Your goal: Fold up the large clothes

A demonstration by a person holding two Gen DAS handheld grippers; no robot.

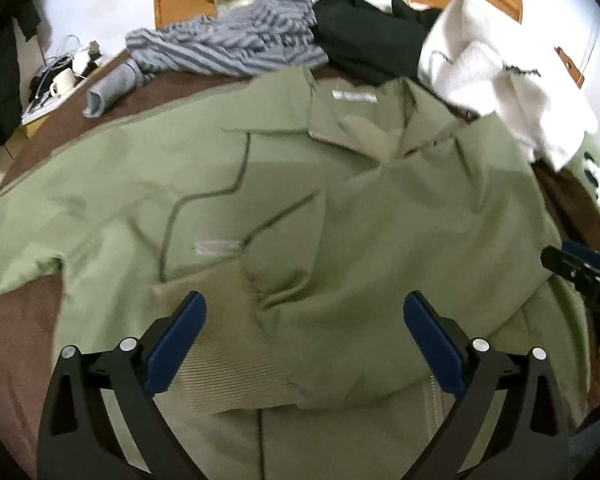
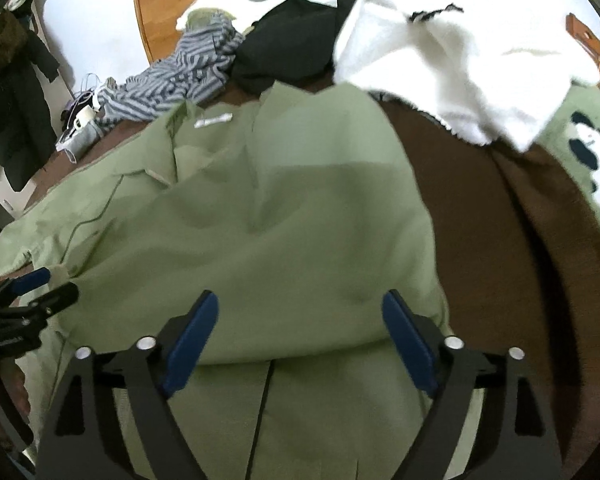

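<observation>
Green jacket (image 1: 340,208) lies on brown bedspread (image 2: 480,220), both grippers' fingers spread

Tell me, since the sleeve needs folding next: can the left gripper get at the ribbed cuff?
Probably yes. The left gripper is open directly over the ribbed cuff on the green jacket, with nothing covering it.

White wall (image 2: 100,20), wooden headboard (image 2: 156,8), perhaps dark coats (image 2: 16,92) hanging.
</observation>
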